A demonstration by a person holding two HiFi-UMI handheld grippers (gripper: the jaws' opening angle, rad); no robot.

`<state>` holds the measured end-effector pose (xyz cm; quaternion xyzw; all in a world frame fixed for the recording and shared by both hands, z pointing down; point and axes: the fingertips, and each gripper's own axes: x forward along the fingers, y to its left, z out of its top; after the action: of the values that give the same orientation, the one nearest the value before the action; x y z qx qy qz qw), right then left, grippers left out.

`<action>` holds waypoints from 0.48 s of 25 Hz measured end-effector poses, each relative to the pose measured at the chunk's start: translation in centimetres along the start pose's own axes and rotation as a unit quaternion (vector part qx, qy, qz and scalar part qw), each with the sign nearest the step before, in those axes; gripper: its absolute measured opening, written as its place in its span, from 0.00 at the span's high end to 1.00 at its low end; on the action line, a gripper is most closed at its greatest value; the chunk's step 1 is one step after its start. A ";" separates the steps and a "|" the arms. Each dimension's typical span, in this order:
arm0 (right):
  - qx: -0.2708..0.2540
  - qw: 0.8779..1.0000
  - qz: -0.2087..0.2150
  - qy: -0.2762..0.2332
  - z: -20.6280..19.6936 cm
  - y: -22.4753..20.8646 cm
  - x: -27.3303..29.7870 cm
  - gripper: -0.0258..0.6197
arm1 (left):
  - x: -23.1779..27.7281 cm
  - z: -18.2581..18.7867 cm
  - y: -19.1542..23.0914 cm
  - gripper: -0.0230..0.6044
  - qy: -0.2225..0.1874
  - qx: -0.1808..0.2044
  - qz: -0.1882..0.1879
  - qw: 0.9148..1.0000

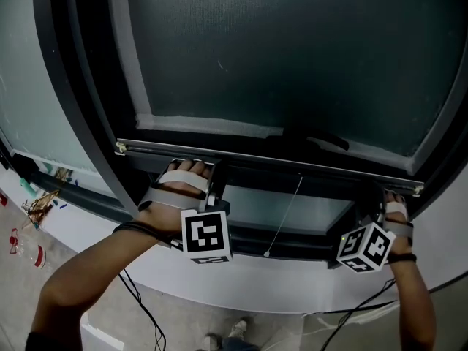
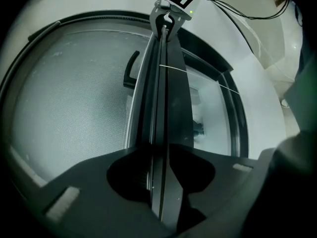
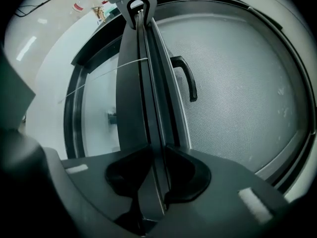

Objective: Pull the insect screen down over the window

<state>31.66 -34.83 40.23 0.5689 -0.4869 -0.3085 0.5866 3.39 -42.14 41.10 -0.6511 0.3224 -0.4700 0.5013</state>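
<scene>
Grey mesh of insect screen (image 1: pixel 292 57) fills upper centre of head view. Its dark pull bar (image 1: pixel 270 159) runs across mid-frame. Strip of window (image 1: pixel 292 208) below bar not yet covered.

Left hand-held gripper (image 2: pixel 159 182) pinches bar toward left of frame; right hand-held gripper (image 3: pixel 156 180) pinches it near right end. Bar sits clamped between jaws in both gripper views.

Judgement for pull:
- draw both ends down together
- keep bar level so it does not bind in side tracks
- firm pinch, steady pace
- keep clear of thin cord (image 1: pixel 284 214) dangling lower centre
</scene>
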 end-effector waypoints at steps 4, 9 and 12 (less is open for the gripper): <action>-0.009 1.000 -0.005 0.012 0.1 0.1 0.1 0.84 | -0.1 0.4 -0.5 0.75 -0.010 -0.015 -0.019 1.000; -0.003 1.000 -0.010 0.014 0.0 0.1 0.3 0.84 | 0.1 0.6 -0.2 0.77 -0.003 -0.010 -0.016 1.000; -0.012 1.000 -0.008 0.026 0.1 0.3 0.1 0.84 | -0.2 0.4 -0.6 0.75 0.000 -0.011 -0.017 1.000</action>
<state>31.55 -34.86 40.54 0.5735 -0.4637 -0.3038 0.6031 3.65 -41.62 41.60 -0.6619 0.3163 -0.4751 0.4859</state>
